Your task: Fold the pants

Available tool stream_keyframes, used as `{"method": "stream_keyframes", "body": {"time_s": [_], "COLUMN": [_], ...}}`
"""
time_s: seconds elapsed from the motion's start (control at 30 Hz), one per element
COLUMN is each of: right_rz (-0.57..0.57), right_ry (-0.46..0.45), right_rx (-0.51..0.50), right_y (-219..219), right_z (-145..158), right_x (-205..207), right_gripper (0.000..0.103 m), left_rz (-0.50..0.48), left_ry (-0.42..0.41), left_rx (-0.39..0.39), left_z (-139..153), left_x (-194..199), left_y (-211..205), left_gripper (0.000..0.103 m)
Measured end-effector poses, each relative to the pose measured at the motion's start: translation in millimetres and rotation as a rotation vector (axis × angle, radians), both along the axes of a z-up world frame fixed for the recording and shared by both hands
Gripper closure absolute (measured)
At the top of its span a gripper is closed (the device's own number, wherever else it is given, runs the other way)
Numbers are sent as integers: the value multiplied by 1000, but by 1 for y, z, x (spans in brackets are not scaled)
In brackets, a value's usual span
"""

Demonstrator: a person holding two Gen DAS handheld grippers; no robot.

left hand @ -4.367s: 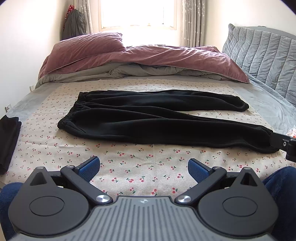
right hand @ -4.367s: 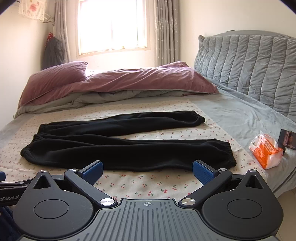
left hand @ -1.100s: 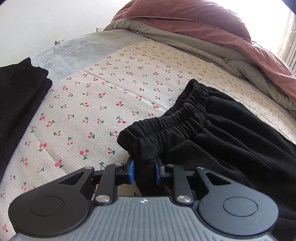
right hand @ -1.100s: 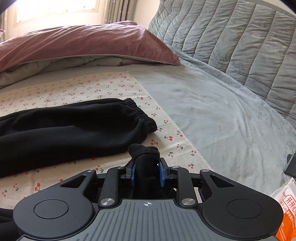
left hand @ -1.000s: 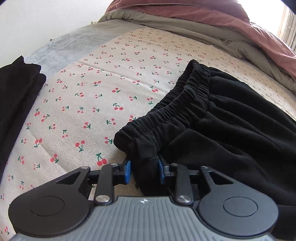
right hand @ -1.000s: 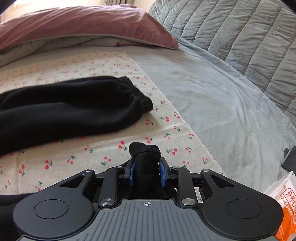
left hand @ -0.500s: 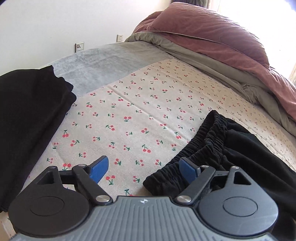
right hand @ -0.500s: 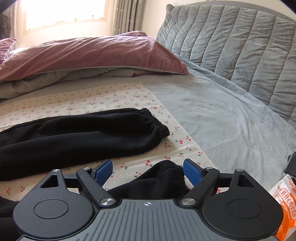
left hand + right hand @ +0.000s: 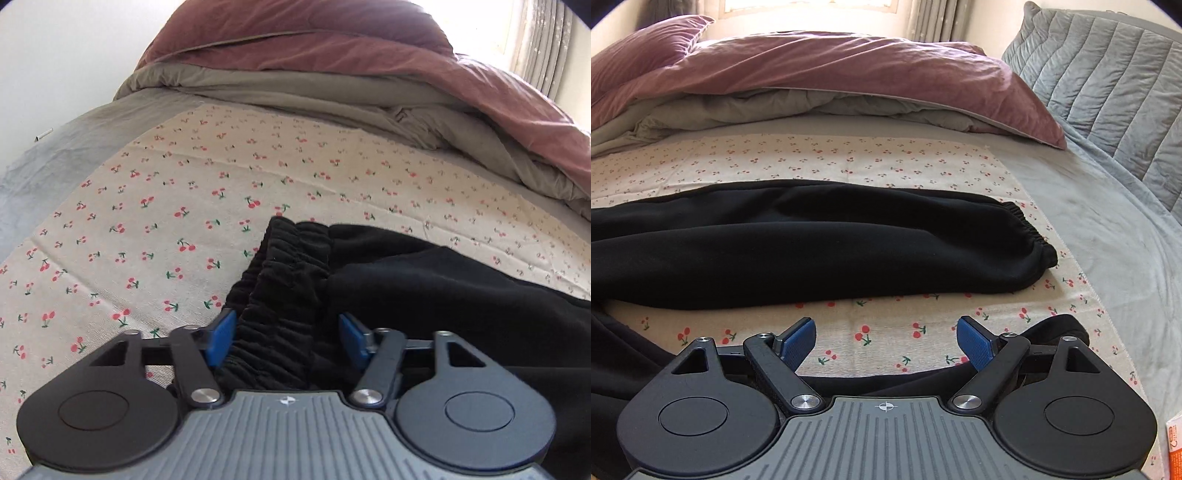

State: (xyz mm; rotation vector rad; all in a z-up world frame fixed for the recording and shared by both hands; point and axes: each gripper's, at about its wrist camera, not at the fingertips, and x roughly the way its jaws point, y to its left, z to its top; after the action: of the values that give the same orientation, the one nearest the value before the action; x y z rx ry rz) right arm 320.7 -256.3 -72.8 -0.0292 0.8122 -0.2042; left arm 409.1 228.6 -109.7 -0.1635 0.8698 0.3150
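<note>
- Black pants [image 9: 820, 243] lie across the cherry-print sheet [image 9: 894, 336] on the bed, waistband toward the left hand and cuffs toward the right; the far leg is stretched flat with its cuff [image 9: 1030, 240] near the sheet's right edge.
- A second ago each gripper was pinching cloth: the left one a corner of the waist, the right one the cuff of the near leg. Both have since let go.
- The right gripper [image 9: 886, 341] now stands wide with only bare sheet between its blue pads [image 9: 975, 345]. The released near leg lies just under and in front of its body, a dark hump of cuff showing past the right finger.
- The left gripper [image 9: 284, 339] has shifted across to the gathered elastic waistband [image 9: 280, 291]. Its jaws are half open and closing, the gathered band bunched between them; the left pad [image 9: 221, 338] is at the fabric's edge, while the right pad looks clear of it, so no firm grip yet.
- Reading: the pull-and-straighten of the near side looks finished, and the left hand is re-gripping at the waist for the next step.
- The two legs are still side by side with a strip of sheet between them, so the lengthwise fold, one leg over the other, is not yet made.
- Behind, a mauve duvet [image 9: 849, 62] and a grey quilt [image 9: 1108, 66] stay out of the working area.
</note>
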Motion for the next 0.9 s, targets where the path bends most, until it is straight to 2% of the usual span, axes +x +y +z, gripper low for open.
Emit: {"method": "stream_keyframes", "body": {"time_s": [0.03, 0.07, 0.13, 0.33, 0.43, 0.7, 0.73, 0.77, 0.8, 0.87, 0.9], "right_rz": [-9, -13, -14, -61, -51, -60, -66, -74, -85, -115, -137], "right_ry": [7, 10, 14, -5, -28, -29, -37, -41, -38, -23, -21], "right_rx": [10, 17, 29, 57, 56, 43, 45, 45, 44, 35, 25], "right_y": [-1, -2, -5, -11, -9, -14, -18, -23, -29, -45, -56], "right_z": [-2, -2, -4, -3, 2, 6, 8, 10, 11, 12, 13], "right_x": [3, 5, 10, 21, 20, 12, 10, 8, 7, 5, 3], "right_gripper": [18, 19, 20, 26, 26, 26, 26, 26, 26, 26, 26], "left_rz": [-3, -15, -48, 32, 48, 48, 38, 26, 10, -6, 0], "left_ry": [-10, -34, -79, -201, -232, -257, -232, -187, -146, -159, -157], "left_rx": [30, 49, 59, 63, 9, 60, 68, 78, 93, 143, 138], "left_z": [-2, -2, 3, 18, 14, 17, 12, 4, -4, -6, -3], "left_x": [3, 4, 7, 14, 18, 18, 18, 21, 22, 16, 14], "left_y": [-3, -6, -6, 9, 18, 10, 8, 6, 4, -1, 0], "left_gripper": [65, 75, 89, 94, 94, 94, 91, 81, 77, 64, 63]}}
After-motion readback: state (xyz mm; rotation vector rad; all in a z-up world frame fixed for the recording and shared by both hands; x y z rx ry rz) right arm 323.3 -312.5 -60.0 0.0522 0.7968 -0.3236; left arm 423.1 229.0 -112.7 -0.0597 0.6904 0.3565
